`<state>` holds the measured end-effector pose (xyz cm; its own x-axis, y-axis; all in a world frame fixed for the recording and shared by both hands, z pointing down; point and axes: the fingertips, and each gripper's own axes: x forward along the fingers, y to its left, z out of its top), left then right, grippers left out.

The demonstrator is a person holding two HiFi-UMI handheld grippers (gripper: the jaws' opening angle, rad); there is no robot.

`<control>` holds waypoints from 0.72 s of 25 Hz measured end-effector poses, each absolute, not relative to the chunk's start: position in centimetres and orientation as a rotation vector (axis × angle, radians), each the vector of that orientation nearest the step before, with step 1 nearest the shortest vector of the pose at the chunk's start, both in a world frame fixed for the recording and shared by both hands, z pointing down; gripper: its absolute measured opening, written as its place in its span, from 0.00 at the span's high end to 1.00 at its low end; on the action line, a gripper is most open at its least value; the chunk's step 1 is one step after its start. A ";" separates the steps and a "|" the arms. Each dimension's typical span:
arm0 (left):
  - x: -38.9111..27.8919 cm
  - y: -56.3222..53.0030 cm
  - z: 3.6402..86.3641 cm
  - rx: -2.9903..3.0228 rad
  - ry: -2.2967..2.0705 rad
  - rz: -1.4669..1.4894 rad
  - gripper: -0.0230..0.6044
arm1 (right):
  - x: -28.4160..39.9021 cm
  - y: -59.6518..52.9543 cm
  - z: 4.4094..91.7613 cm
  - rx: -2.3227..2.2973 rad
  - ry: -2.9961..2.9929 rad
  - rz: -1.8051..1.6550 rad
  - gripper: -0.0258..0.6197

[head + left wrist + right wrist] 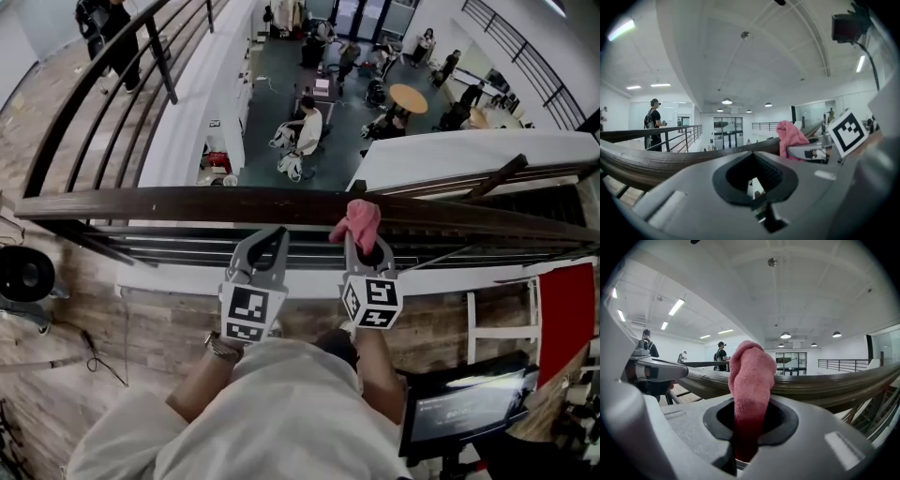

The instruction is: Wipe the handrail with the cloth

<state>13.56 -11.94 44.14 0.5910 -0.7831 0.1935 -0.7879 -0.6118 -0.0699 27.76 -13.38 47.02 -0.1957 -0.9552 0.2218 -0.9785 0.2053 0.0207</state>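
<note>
The right gripper (pixel 367 255) has its fingers clamped on the pink cloth (pixel 750 380), which rises from between them and bunches on the dark handrail (pixel 169 202) just beyond the fingertips. Beside it, the left gripper (pixel 269 240) has its fingers closed on nothing, their tips at the rail. Wiping seems to be in hand; the next move calls for pressing down and sliding along. How firmly the cloth bears on the rail can't be made out.

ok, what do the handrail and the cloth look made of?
The handrail looks like dark brown wood with a satin finish. Grain streaks run along it, though a wood-look coating is possible. The cloth looks like pink terry or microfibre, going by its fuzzy nap. It is soft and bunched.
</note>
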 end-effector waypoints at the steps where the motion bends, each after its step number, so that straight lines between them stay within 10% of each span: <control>1: 13.6 -12.0 44.2 2.781 -1.372 0.321 0.95 | 28.0 -13.4 47.0 1.870 -2.286 0.193 0.85; 18: 14.5 -12.2 44.3 2.794 -1.352 0.345 0.95 | 31.3 -13.4 47.5 1.957 -2.250 0.286 0.85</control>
<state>14.48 -12.25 44.30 0.6008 -0.7724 0.2059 -0.7765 -0.6251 -0.0789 31.31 -13.41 47.49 -0.1402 -0.9622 0.2333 -0.9900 0.1327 -0.0478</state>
